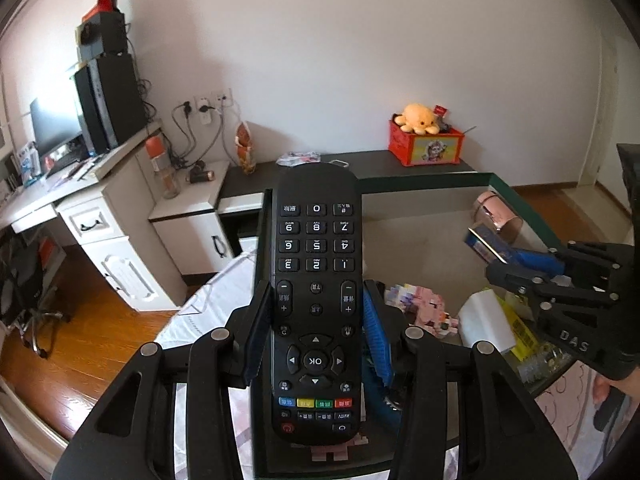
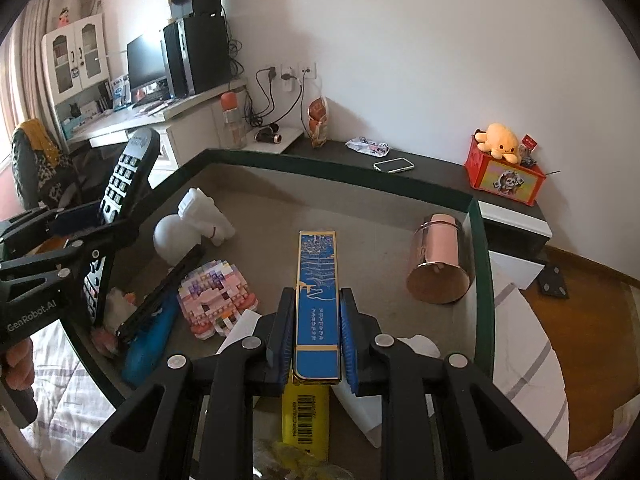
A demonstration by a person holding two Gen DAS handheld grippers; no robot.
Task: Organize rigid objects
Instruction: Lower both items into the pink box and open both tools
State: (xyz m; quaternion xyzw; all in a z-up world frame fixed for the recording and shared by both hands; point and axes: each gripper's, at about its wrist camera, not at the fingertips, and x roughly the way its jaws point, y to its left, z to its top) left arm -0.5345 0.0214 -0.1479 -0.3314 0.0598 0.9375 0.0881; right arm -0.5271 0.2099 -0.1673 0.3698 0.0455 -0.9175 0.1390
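Note:
My left gripper (image 1: 316, 312) is shut on a black remote control (image 1: 316, 280), held lengthwise above the near left edge of the green-rimmed tray (image 1: 424, 181); it also shows in the right wrist view (image 2: 120, 188). My right gripper (image 2: 314, 328) is shut on a long blue and gold box (image 2: 317, 296), held over the tray's middle; the box also shows in the left wrist view (image 1: 486, 246). In the tray lie a pink block figure (image 2: 214, 298), a white toy (image 2: 200, 216), a copper tin (image 2: 438, 264) on its side, a blue brush (image 2: 154, 334) and a yellow packet (image 2: 306, 420).
The tray (image 2: 478, 240) rests on a bed. Behind it a dark shelf holds a phone (image 2: 394, 165), a wrapper (image 2: 366, 146) and a red box with a yellow plush octopus (image 2: 502, 144). A white desk with a monitor and computer tower (image 2: 198, 52) stands at the left. White paper (image 2: 360, 404) lies under my right gripper.

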